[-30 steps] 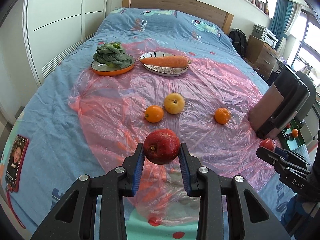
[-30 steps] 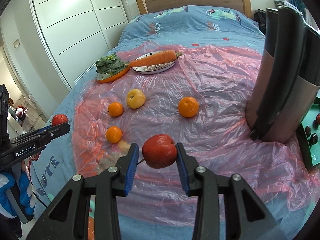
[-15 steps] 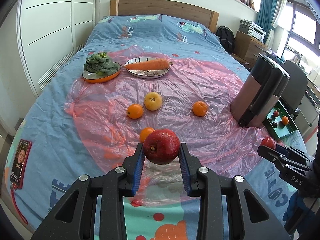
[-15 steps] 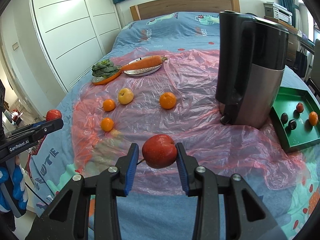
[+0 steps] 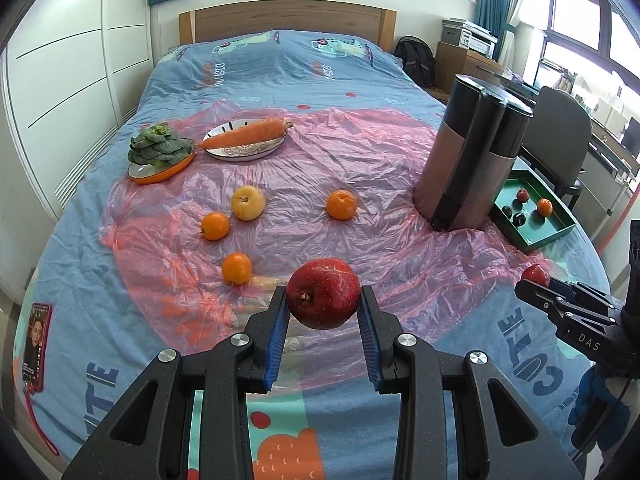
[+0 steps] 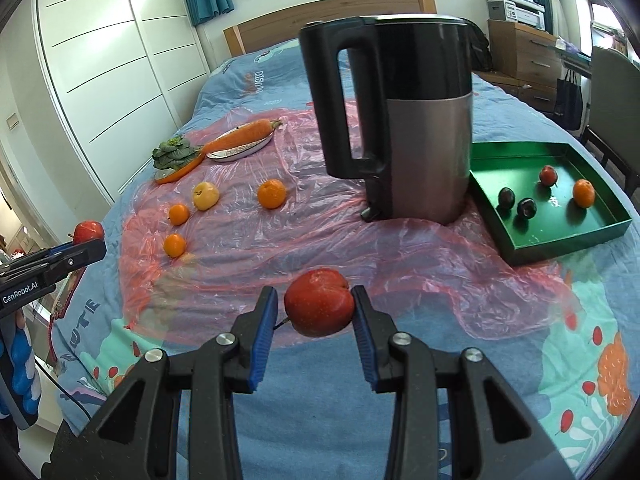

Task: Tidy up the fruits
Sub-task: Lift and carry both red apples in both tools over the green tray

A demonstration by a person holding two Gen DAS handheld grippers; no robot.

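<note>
My left gripper [image 5: 323,306] is shut on a dark red apple [image 5: 323,299] and holds it above the near edge of the pink plastic sheet [image 5: 384,184]. My right gripper [image 6: 316,306] is shut on a red apple [image 6: 319,307], in the air over the bed's near end. A green tray [image 6: 560,236] at the right holds two dark plums, a small red fruit and an orange. Three oranges [image 5: 341,205] and a yellow apple [image 5: 248,202] lie loose on the sheet.
A tall black and steel kettle [image 6: 400,120] stands between the loose fruit and the tray. At the back left an orange plate holds greens [image 5: 160,152] and a white plate holds a carrot [image 5: 245,138]. A phone [image 5: 35,344] lies at the bed's left edge.
Both grippers have pulled back toward the foot of the bed, each still holding its apple. The kettle and green tray now show fully in both views.
</note>
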